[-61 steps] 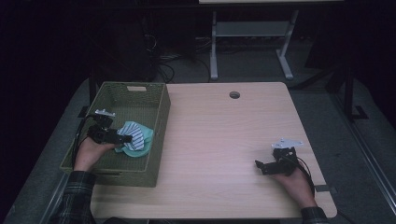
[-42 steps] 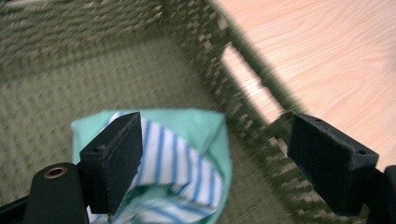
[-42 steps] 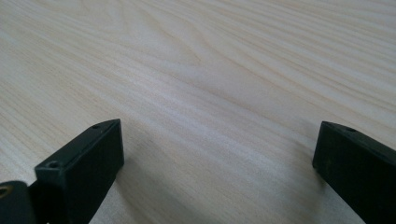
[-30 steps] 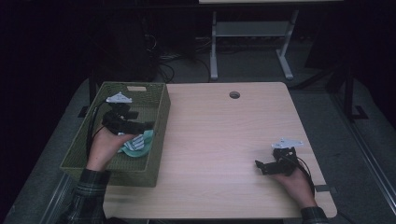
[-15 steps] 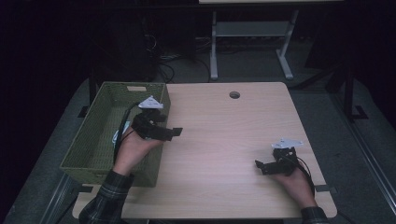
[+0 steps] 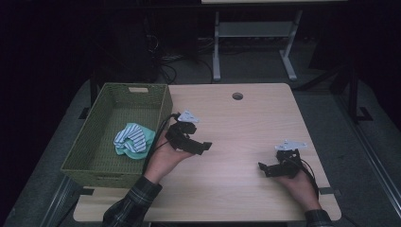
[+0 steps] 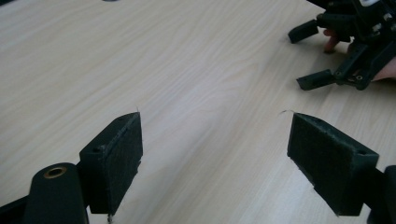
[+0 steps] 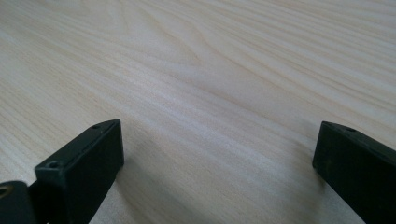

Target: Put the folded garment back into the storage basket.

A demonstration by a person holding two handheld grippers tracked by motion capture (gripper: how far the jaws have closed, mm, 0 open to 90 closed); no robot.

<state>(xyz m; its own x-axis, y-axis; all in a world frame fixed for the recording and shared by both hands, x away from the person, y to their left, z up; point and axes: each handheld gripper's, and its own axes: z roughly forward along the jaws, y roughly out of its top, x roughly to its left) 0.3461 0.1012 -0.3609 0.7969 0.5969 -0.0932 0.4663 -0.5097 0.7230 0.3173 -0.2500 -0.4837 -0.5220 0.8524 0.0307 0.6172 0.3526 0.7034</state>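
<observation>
A pale wooden table (image 6: 246, 123) carries a green wicker basket (image 6: 94, 156) at its left edge. Inside lies a crumpled striped, mint-green cloth (image 6: 132, 139), bunched with no clear long axis. Left gripper (image 6: 201, 147) and right gripper (image 6: 263, 169) both gape, empty.

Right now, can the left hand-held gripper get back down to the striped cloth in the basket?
Probably yes. The left hand-held gripper is open and empty over the table, just beside the basket. The striped cloth lies uncovered in the open-topped basket; only the near wall must be cleared from above.
</observation>
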